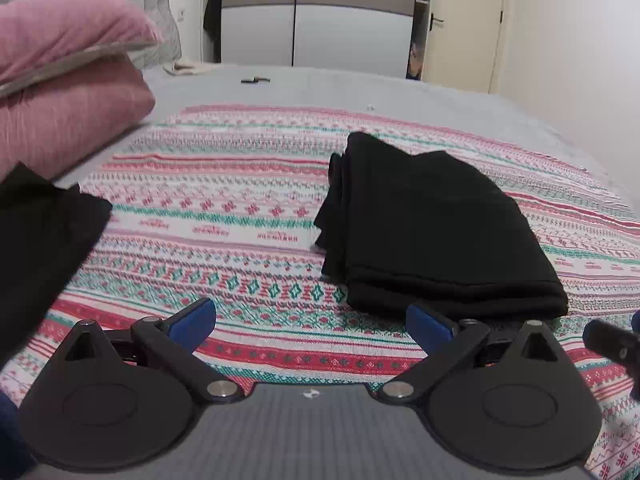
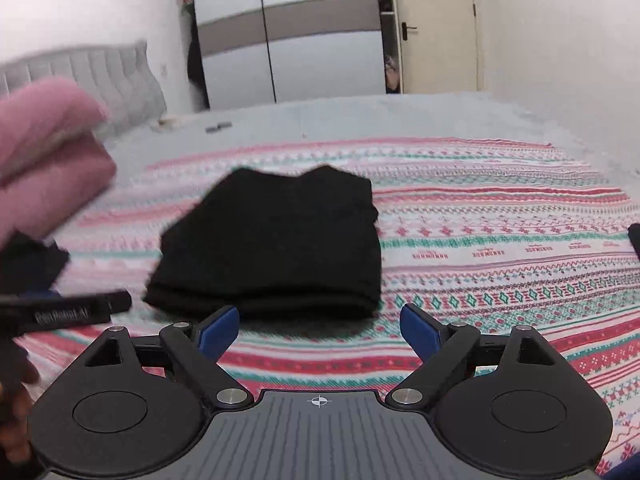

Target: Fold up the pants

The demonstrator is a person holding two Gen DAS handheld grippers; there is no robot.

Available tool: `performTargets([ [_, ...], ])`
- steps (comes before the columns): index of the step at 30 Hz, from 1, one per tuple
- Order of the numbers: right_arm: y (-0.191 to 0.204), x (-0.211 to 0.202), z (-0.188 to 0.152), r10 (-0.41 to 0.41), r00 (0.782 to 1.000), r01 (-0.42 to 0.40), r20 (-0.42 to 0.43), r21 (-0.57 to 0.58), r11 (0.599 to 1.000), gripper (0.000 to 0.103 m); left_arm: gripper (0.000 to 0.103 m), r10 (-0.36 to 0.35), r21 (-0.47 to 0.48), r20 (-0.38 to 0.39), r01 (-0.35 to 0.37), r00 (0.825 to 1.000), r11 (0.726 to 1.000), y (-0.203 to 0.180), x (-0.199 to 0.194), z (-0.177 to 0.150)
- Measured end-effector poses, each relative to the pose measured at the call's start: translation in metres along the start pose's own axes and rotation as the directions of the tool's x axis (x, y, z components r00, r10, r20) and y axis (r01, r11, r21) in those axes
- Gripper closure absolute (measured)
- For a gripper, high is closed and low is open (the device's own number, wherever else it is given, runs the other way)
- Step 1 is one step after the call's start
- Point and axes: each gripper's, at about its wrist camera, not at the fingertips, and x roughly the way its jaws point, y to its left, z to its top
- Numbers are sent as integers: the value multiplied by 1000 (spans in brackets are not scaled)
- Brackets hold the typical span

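Observation:
Black pants (image 1: 432, 228) lie folded into a compact stack on the patterned blanket (image 1: 224, 208). They also show in the right wrist view (image 2: 276, 244), just ahead of the fingers. My left gripper (image 1: 312, 324) is open and empty, just short of the stack's near edge and to its left. My right gripper (image 2: 320, 330) is open and empty, a little back from the stack's near edge. The left gripper's body (image 2: 68, 310) shows at the left of the right wrist view.
A pink folded duvet (image 1: 68, 92) sits at the left on the grey sheet (image 1: 320, 88). Another black garment (image 1: 40, 240) lies at the left edge. A small dark object (image 1: 256, 79) lies far back. A wardrobe (image 1: 316, 12) and door (image 1: 460, 20) stand behind.

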Motion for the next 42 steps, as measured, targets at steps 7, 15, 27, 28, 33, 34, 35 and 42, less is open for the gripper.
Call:
performTargets([
  [7, -2, 4, -4, -15, 1000, 14, -17, -8, 1000, 10, 0, -16, 12, 2, 16, 1000, 1000, -5, -1, -2],
  [15, -2, 6, -4, -35, 999, 35, -38, -15, 999, 7, 0, 7, 16, 34, -8, 999, 1000, -8, -9, 3],
  [27, -4, 6, -5, -51, 997, 50, -51, -5, 999, 6, 0, 7, 28, 38, -8, 999, 1000, -11, -9, 1],
  [28, -4, 7, -5, -51, 997, 51, -53, -6, 999, 6, 0, 6, 28, 38, -7, 999, 1000, -11, -9, 1],
  [33, -5, 9, -6, -57, 997, 56, -59, -13, 998, 6, 0, -8, 40, 32, 6, 999, 999, -14, -8, 0],
  [34, -4, 9, -6, -57, 997, 57, -60, -13, 998, 6, 0, -10, 40, 28, 9, 1000, 999, -14, -8, 0],
  [35, -4, 9, -6, -57, 996, 57, -62, -14, 998, 6, 0, -13, 39, 27, 12, 1000, 999, -14, -8, 0],
  [42, -2, 10, -6, -59, 996, 57, -64, -22, 998, 6, 0, -14, 36, 36, 13, 999, 999, -14, -10, 0],
])
